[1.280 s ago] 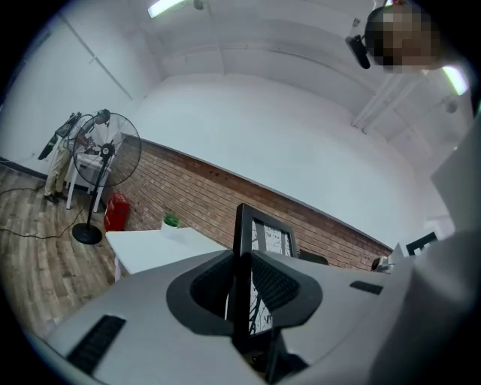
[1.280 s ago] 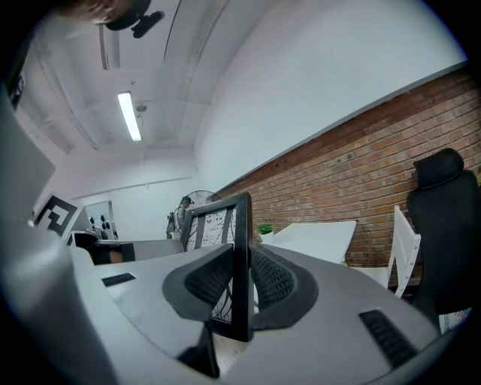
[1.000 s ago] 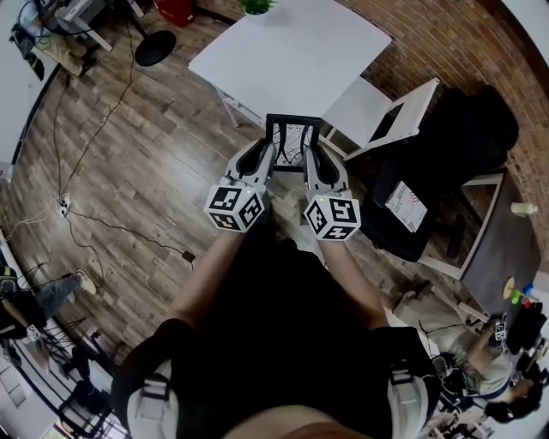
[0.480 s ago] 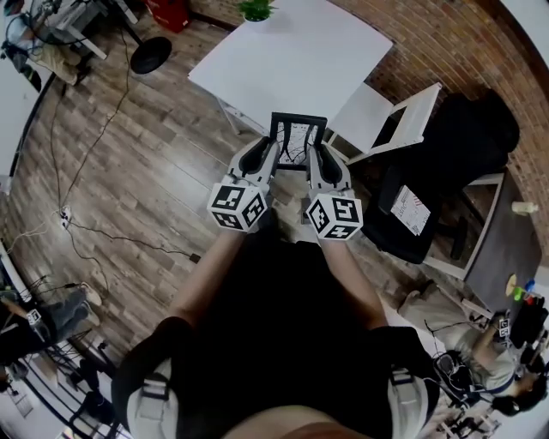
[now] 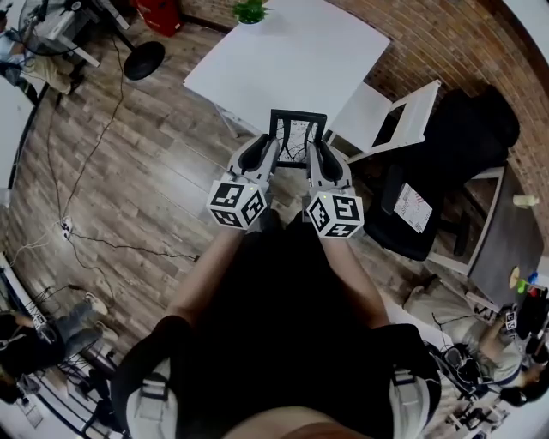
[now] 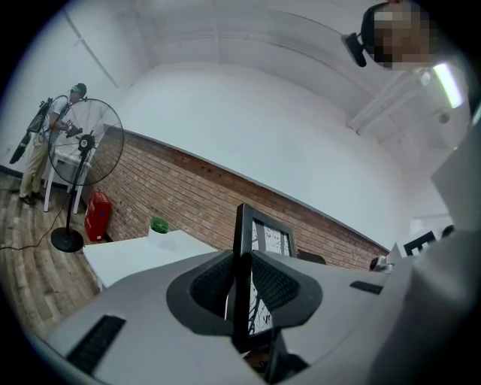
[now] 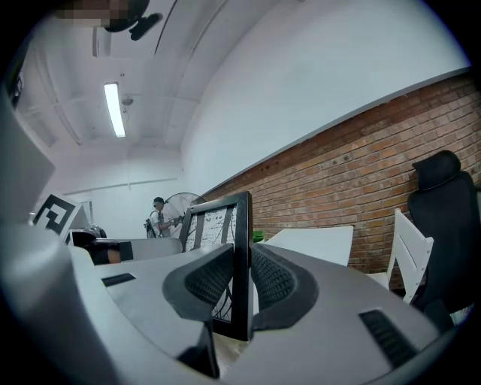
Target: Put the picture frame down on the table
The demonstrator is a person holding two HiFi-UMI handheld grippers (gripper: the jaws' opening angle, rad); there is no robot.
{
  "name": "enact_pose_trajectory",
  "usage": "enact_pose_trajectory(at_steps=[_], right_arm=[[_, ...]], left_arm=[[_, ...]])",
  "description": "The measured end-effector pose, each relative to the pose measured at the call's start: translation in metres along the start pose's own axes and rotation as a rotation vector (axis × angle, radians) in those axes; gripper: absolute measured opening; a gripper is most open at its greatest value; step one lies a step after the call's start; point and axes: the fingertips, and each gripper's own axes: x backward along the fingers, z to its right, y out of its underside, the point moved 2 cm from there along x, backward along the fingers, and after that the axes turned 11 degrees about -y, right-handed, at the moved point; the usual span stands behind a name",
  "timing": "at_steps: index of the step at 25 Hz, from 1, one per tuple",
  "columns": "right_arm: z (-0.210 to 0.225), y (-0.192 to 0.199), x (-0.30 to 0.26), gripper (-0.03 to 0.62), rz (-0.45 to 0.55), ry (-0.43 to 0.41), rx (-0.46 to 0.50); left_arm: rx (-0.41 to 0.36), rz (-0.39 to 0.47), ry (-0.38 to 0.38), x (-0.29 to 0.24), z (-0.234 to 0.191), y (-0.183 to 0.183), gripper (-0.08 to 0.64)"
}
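Note:
A black picture frame [image 5: 296, 137] with a white line-drawing print hangs upright in the air, short of the white square table [image 5: 292, 51]. My left gripper [image 5: 268, 153] is shut on the frame's left side bar [image 6: 243, 271]. My right gripper [image 5: 316, 156] is shut on its right side bar [image 7: 242, 263]. In both gripper views the ribbed pads press the bar from either side. The table [image 6: 143, 252] shows beyond the frame in the left gripper view, and the table [image 7: 319, 241] lies past the jaws in the right gripper view.
A small green plant [image 5: 250, 9] stands at the table's far corner. A white folding chair [image 5: 382, 116] sits right of the table, with a black office chair [image 5: 455, 163] beyond. A standing fan [image 6: 83, 143], a red container [image 6: 96, 216] and floor cables [image 5: 94, 137] are at left. A person [image 6: 45, 135] stands by the fan.
The frame and both grippers hold almost the same place. The view has shifted slightly, and the table sits a little nearer the frame.

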Motion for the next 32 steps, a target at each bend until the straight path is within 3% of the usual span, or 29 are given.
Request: enact_pose_trajectory(at_steps=[19,32], right_arm=[[0.024,-0.004,-0.051,0.064,-0.020,-0.028,-0.004],[0.073,-0.011,-0.105,0.064,-0.066,-0.066,-0.030]], left_arm=[[0.016,-0.018,-0.035,-0.045,-0.026,-0.004,0.078],[0.040,-0.045,-0.100,-0.110,-0.039,-0.006,0.078]])
